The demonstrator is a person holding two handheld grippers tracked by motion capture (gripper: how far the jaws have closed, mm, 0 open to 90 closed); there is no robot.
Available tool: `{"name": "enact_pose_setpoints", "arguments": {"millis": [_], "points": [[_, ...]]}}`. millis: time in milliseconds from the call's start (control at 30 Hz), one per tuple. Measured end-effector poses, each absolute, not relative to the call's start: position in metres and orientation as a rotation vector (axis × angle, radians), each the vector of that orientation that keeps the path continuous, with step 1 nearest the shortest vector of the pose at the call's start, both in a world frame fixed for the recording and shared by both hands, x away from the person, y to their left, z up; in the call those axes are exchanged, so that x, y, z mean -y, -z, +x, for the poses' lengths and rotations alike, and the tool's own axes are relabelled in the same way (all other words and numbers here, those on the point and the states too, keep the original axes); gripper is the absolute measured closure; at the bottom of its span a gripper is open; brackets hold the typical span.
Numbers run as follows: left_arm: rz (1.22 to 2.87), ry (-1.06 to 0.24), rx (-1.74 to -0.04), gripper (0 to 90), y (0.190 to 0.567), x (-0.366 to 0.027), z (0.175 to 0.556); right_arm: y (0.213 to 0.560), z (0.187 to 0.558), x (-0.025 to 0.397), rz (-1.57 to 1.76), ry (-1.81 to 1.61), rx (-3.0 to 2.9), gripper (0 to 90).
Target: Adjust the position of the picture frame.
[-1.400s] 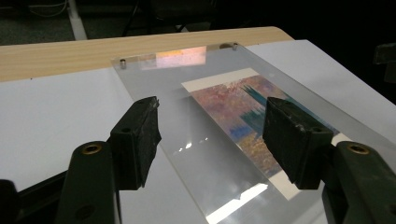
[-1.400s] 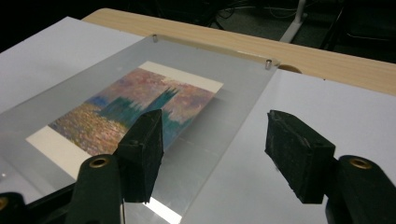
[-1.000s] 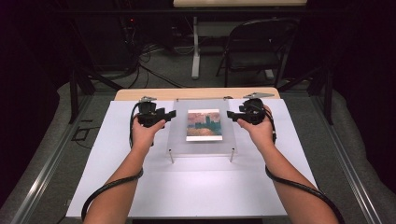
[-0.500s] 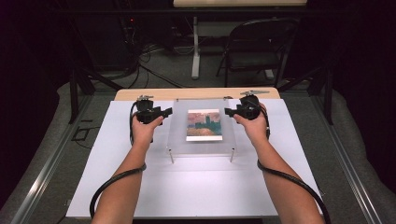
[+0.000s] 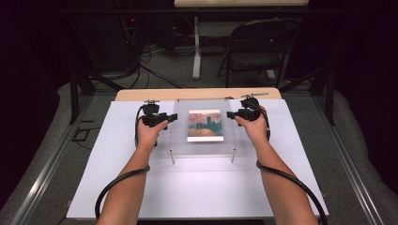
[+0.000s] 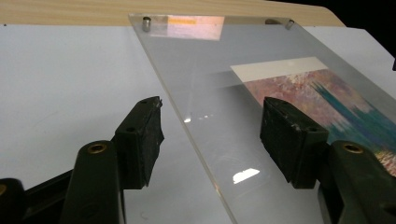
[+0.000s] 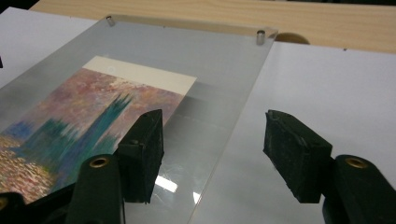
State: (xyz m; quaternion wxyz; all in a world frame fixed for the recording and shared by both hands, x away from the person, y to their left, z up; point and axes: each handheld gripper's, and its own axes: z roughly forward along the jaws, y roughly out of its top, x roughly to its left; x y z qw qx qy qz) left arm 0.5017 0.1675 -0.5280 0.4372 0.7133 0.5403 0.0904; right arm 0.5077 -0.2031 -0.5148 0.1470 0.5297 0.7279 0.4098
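A clear acrylic plate rests on short metal posts on the white sheet, and a painted print of teal towers against a pink sky lies under it. My left gripper is open at the plate's left edge. In the left gripper view the left gripper straddles that edge, with one jaw over the plate near the print. My right gripper is open at the right edge. The right gripper likewise straddles the plate, beside the print.
The white sheet covers the table, with a wooden strip at the far edge. A black folding chair and floor cables lie beyond the table. Gripper cables trail along both forearms.
Both hands have shifted only slightly at the plate's sides; the right gripper edged a little inward. The plate and print have not moved.
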Motion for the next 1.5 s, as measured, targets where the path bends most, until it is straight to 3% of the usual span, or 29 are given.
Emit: {"name": "enact_pose_setpoints", "arguments": {"millis": [467, 1500], "points": [[1.767, -0.121, -1.353, 39.3, 0.540, -0.166, 0.502, 0.534, 0.507, 0.205, 1.611, -1.207, -2.141, 38.3], [1.726, 0.036, -1.382, 33.6, 0.551, -0.158, 0.508, 0.543, 0.515, 0.197, 1.711, -1.309, -2.166, 33.4]]}}
